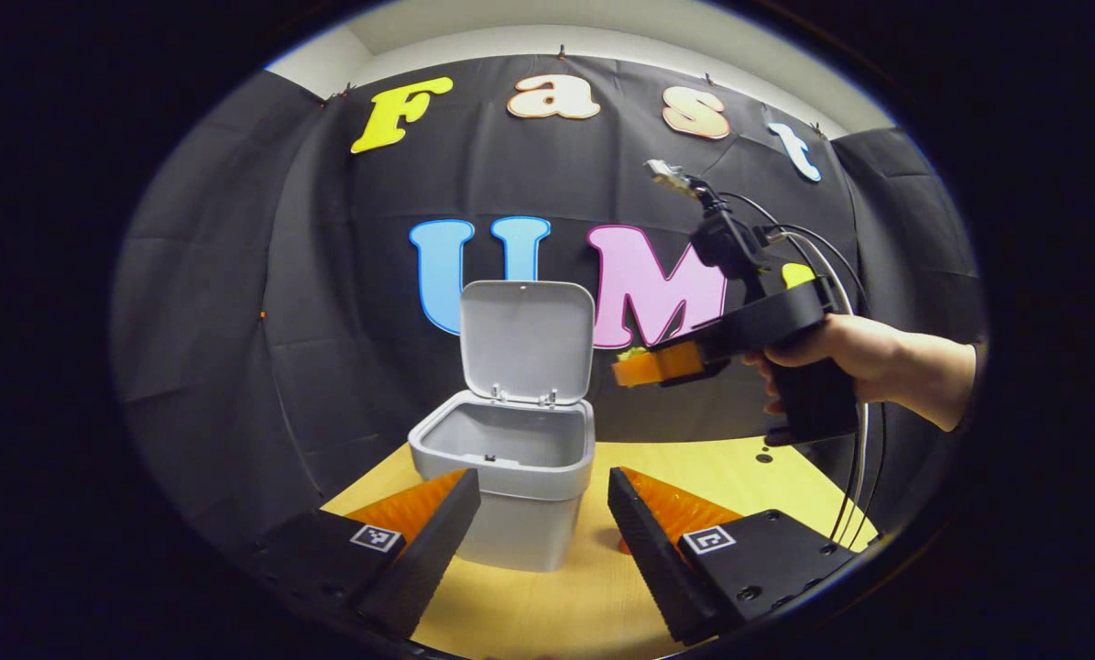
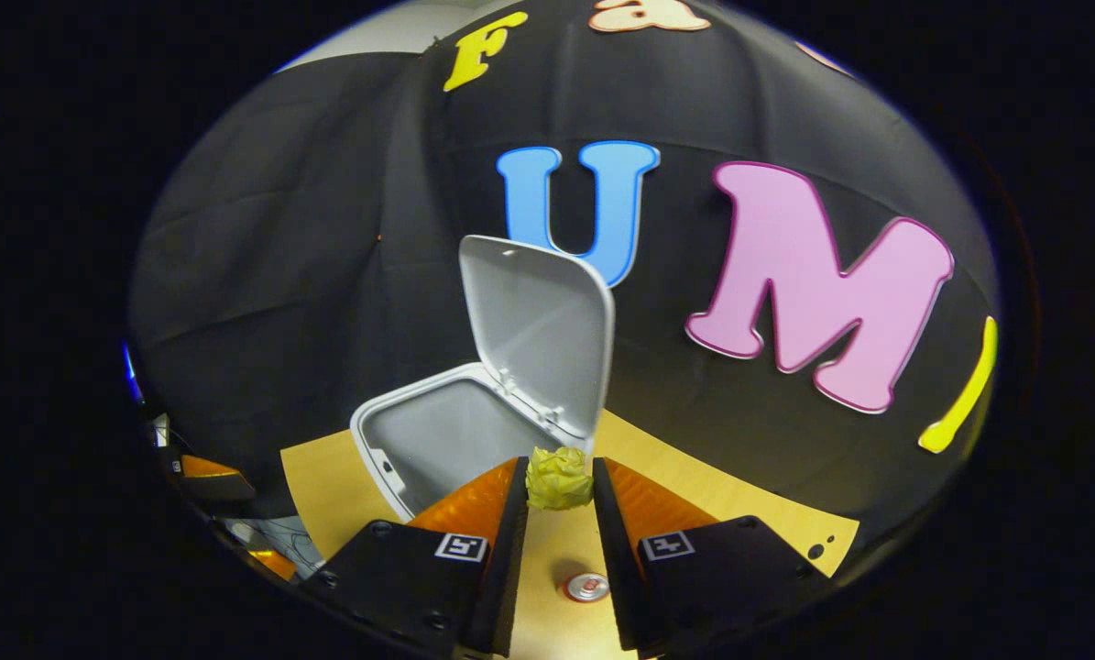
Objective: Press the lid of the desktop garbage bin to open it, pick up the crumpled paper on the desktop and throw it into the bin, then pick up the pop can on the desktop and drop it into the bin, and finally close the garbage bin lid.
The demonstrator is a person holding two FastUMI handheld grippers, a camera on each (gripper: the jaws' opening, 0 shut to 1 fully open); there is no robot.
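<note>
Wooden table carries the bin, lid up. Right gripper jaws pinch the crumpled paper just right of the rim; left gripper jaws wide, empty. Risk: releasing early drops the paper outside; pop can waits below.

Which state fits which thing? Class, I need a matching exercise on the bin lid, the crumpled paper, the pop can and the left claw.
Things:
1. bin lid
2. crumpled paper
3. pop can
4. left claw

States:
A. standing on the table
B. open, holding nothing
C. swung up, upright
D. pinched in the right claw, beside the garbage bin

Pairs: 1-C, 2-D, 3-A, 4-B
</note>
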